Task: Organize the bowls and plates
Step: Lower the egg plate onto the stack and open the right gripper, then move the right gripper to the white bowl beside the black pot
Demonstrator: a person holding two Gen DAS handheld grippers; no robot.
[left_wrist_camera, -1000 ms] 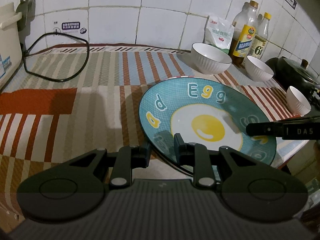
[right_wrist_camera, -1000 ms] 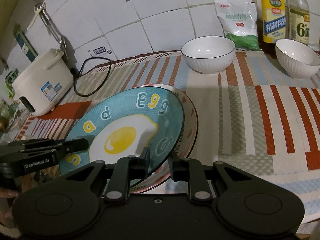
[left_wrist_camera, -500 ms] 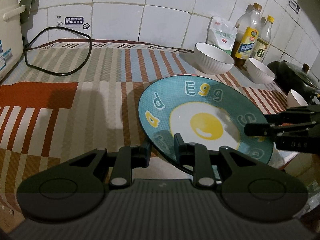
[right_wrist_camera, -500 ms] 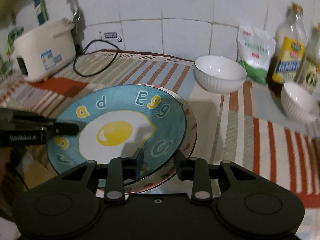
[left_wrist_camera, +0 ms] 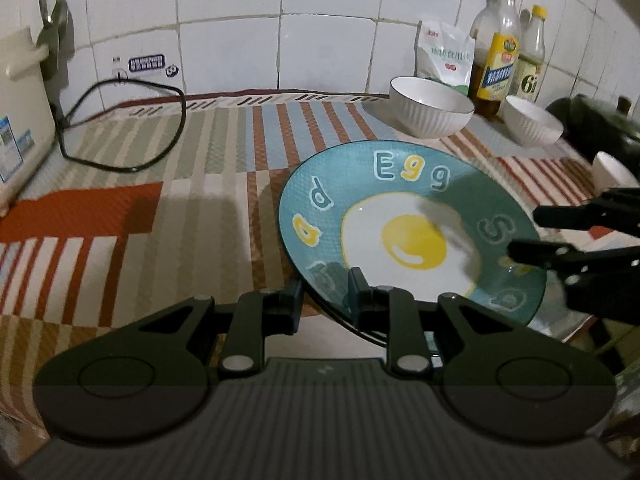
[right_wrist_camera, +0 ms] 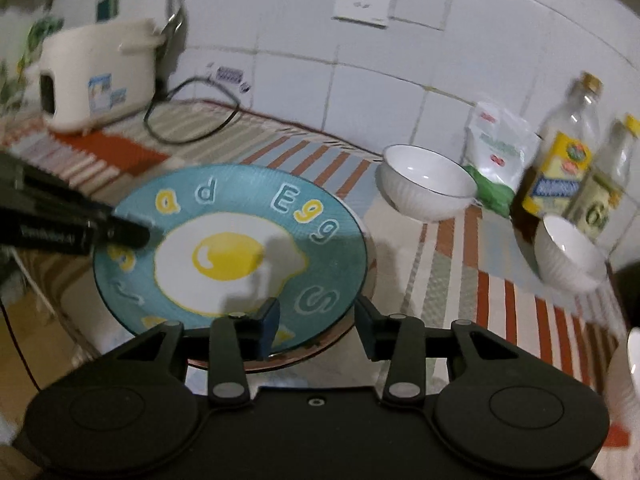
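**Gripping the egg plate from two sides**

Holding the teal plate (left_wrist_camera: 412, 224) by its near rim, my left gripper (left_wrist_camera: 325, 294) has its jaws closed in on the edge, one finger above the face and one below. The plate is round, so it has no long axis; its face is tipped, the far edge with the word "Egg" higher, and that lettering points toward the tiled wall. It sits above the striped cloth (left_wrist_camera: 160, 184), near the front edge of the counter.

My right gripper (right_wrist_camera: 316, 322) stands at the opposite rim with its jaws spread wide. One finger lies over the plate's face, the other beside the rim; I cannot tell whether either pad touches. A second plate's reddish rim (right_wrist_camera: 320, 350) peeks out under the teal one there.

Well behind, a large white bowl (left_wrist_camera: 431, 106) stands upright, a smaller bowl (left_wrist_camera: 532, 126) beside it, both in front of the bottles (left_wrist_camera: 496, 60).
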